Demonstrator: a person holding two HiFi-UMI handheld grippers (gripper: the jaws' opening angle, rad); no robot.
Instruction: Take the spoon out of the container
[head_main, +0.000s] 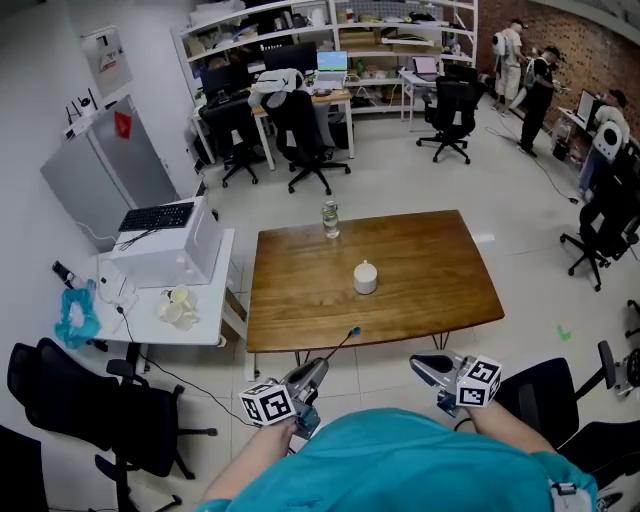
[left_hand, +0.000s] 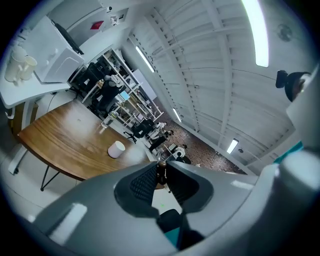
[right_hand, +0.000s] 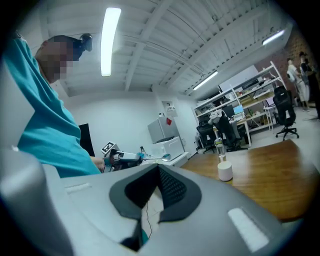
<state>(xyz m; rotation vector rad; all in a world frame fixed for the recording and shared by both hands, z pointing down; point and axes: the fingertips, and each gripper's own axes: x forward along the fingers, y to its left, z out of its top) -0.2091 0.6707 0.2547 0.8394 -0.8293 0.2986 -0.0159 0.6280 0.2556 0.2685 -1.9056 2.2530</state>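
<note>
The spoon (head_main: 340, 346) is gripped by its handle in the left gripper (head_main: 321, 366) at the wooden table's (head_main: 430, 270) near edge, well clear of the white container (head_main: 366, 277) at mid-table, so the removal is judged done. The right gripper (head_main: 419, 366) is closed on nothing and is not needed.

The table (head_main: 400, 270) is smooth varnished wood, softly glossy; on it stands a matt white container (head_main: 365, 277). The spoon (right_hand: 164, 158) is shiny metal.
</note>
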